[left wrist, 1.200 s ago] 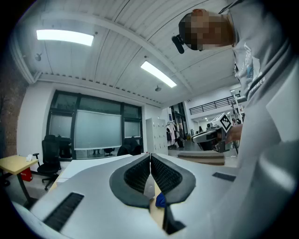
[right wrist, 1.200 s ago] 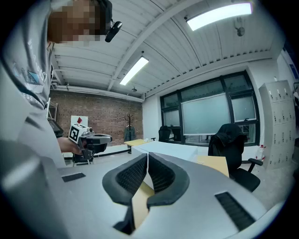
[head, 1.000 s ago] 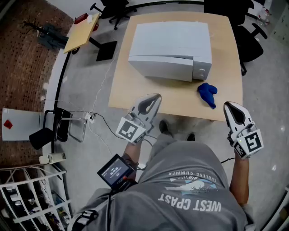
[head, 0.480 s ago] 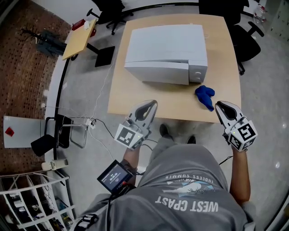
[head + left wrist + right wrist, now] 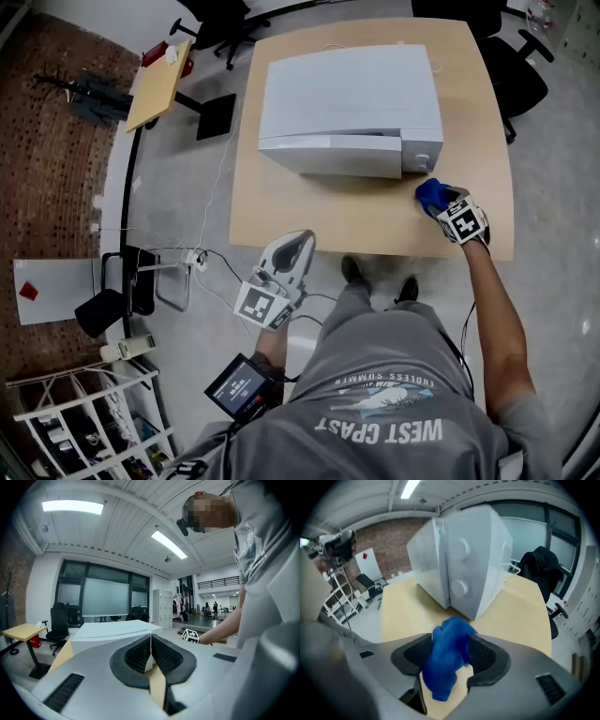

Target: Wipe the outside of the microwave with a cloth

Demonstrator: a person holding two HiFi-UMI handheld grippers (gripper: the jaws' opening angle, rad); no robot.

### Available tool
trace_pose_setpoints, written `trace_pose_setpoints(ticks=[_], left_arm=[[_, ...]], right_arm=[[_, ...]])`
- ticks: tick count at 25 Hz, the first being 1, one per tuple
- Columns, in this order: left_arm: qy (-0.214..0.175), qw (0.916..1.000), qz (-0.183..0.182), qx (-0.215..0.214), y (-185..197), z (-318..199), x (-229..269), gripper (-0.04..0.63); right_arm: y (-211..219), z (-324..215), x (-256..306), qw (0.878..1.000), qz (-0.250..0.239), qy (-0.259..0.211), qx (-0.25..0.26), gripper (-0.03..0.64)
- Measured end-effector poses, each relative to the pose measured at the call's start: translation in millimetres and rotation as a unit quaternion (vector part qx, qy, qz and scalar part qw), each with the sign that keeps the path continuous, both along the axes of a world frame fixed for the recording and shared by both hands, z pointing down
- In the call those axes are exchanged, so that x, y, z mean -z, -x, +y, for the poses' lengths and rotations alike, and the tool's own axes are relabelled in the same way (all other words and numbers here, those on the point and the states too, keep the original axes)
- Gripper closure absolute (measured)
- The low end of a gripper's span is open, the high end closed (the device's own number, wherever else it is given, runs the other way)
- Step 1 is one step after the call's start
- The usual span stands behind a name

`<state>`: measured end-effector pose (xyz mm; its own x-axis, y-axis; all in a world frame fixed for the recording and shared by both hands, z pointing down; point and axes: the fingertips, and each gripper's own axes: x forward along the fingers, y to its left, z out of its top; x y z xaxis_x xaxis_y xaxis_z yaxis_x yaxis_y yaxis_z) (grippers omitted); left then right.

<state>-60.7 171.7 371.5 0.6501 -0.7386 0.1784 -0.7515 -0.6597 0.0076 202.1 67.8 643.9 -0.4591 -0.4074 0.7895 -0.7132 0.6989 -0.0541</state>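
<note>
A white microwave (image 5: 352, 108) stands at the back of the wooden table (image 5: 319, 211), its door and knobs facing me. The blue cloth (image 5: 431, 195) lies crumpled on the table by the microwave's front right corner. My right gripper (image 5: 442, 201) points steeply down over it. In the right gripper view its jaws are opening wide, with the cloth (image 5: 445, 658) bunched between the pads (image 5: 485, 656) and the microwave (image 5: 464, 559) just beyond. My left gripper (image 5: 302, 240) hovers off the table's near edge, shut and empty (image 5: 150, 641), pointing at the microwave (image 5: 112, 630).
Black office chairs (image 5: 511, 70) stand behind and to the right of the table. A small wooden side desk (image 5: 157, 82) is at the upper left. Cables and a power strip (image 5: 192, 255) lie on the floor left of me, near a black chair (image 5: 122, 295) and a wire rack (image 5: 84, 422).
My right gripper has swung forward from beside the table's near edge and down onto the blue cloth. My left gripper has drifted a little back and lower.
</note>
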Motion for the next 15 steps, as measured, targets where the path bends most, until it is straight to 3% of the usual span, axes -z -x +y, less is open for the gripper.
trace_pose_setpoints(ticks=[2,3,4,6,8,10,12,15], left_arm=[[0.008,1.0000,0.001,0.002,14,-7,-7,0.572],[0.010,0.9999,0.003,0.001,20,-11,-10,0.572],[0.012,0.9999,0.006,-0.001,26,-16,-12,0.572],[0.015,0.9998,0.012,-0.007,37,-25,-17,0.572],[0.017,0.9996,0.018,-0.016,48,-38,-22,0.572],[0.018,0.9993,0.026,-0.022,62,-53,-25,0.572],[0.018,0.9989,0.035,-0.026,77,-69,-28,0.572],[0.019,0.9982,0.046,-0.033,97,-86,-31,0.572]], right_arm=[[-2,-4,-35,0.999,0.037,0.028,-0.002,0.388],[-3,-3,-46,0.998,0.035,0.042,-0.013,0.478],[-4,-1,-50,0.998,0.022,0.054,-0.034,0.555],[-7,2,-39,0.994,-0.019,0.048,-0.093,0.561],[-7,0,11,0.986,-0.071,-0.011,-0.153,0.561],[10,-5,90,0.971,-0.120,-0.103,-0.182,0.561],[45,-12,159,0.957,-0.149,-0.186,-0.167,0.561],[106,-37,200,0.941,-0.170,-0.252,-0.146,0.561]])
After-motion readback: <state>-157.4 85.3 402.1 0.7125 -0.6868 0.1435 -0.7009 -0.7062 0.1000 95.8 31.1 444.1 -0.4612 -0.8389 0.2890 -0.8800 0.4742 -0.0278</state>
